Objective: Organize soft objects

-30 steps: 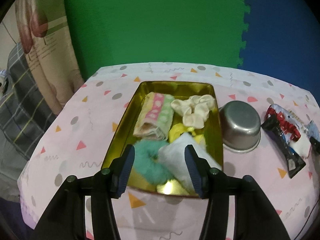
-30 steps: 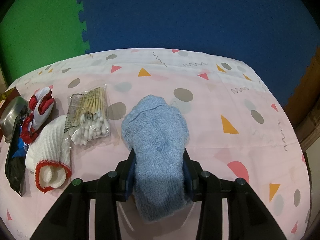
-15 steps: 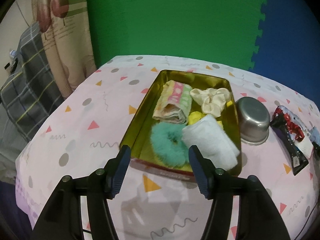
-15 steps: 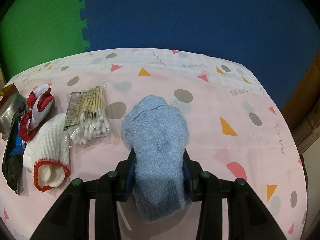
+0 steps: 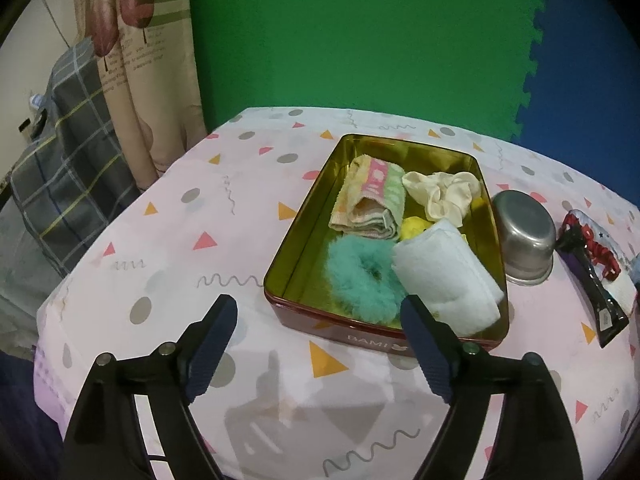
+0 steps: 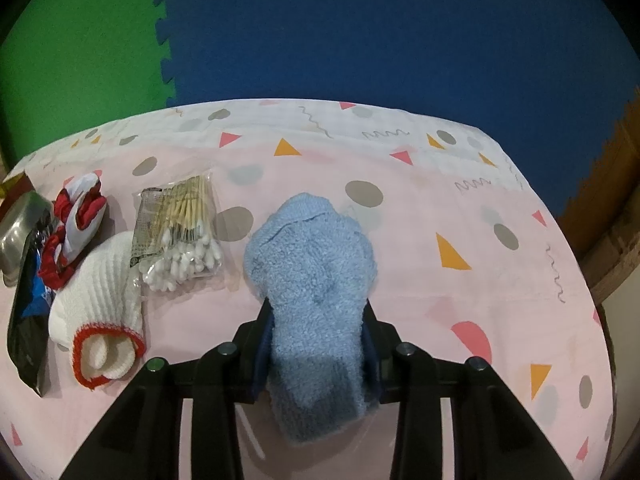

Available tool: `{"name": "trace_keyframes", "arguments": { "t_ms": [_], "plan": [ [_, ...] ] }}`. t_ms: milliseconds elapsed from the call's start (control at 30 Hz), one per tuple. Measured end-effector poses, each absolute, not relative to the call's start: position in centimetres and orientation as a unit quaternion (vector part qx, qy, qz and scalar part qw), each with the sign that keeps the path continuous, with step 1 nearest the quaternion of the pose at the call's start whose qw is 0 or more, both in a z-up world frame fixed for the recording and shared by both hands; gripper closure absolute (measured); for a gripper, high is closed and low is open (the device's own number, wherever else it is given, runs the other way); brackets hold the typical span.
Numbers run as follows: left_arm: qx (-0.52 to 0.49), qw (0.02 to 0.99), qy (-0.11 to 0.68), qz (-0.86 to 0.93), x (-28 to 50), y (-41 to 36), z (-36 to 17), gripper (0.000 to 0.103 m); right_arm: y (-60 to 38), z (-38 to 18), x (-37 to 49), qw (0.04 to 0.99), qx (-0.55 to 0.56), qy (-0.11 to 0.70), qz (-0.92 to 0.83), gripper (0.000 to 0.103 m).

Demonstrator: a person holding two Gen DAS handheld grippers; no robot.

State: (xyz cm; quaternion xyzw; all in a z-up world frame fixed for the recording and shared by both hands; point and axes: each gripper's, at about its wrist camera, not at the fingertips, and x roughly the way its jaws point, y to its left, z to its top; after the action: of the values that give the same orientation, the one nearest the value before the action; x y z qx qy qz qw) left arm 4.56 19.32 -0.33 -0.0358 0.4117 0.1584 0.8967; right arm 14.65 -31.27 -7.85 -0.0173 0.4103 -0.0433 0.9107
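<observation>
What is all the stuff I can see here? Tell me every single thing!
tin: one, gold, on table
folded towel: one, striped, in tin
scrunchies: cream, teal, in tin
white cloth: one, in tin
yellow thing: one, in tin
metal bowl: one, beside tin
blue sock: one, in right tongs
white glove: one, red cuff
cotton swabs: one pack
left tongs: opening, empty
right tongs: closing on sock

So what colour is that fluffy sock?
Light blue; the sock shows best in the right wrist view.
</observation>
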Motion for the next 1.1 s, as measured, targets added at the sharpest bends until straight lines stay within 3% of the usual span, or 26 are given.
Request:
{"name": "trace_keyframes", "arguments": {
  "t_ms": [733,1100],
  "plan": [
    [-0.068,0.900,0.388,0.188,3.7,21.3,0.4,0.015,-25.2,-1.7,11.8,0.928,-0.022,0.371,-0.017,0.069],
    [-0.101,0.893,0.386,0.206,3.4,22.8,0.3,0.014,-16.6,2.8,11.8,0.939,-0.045,0.332,0.076,0.069]
  ]
}}
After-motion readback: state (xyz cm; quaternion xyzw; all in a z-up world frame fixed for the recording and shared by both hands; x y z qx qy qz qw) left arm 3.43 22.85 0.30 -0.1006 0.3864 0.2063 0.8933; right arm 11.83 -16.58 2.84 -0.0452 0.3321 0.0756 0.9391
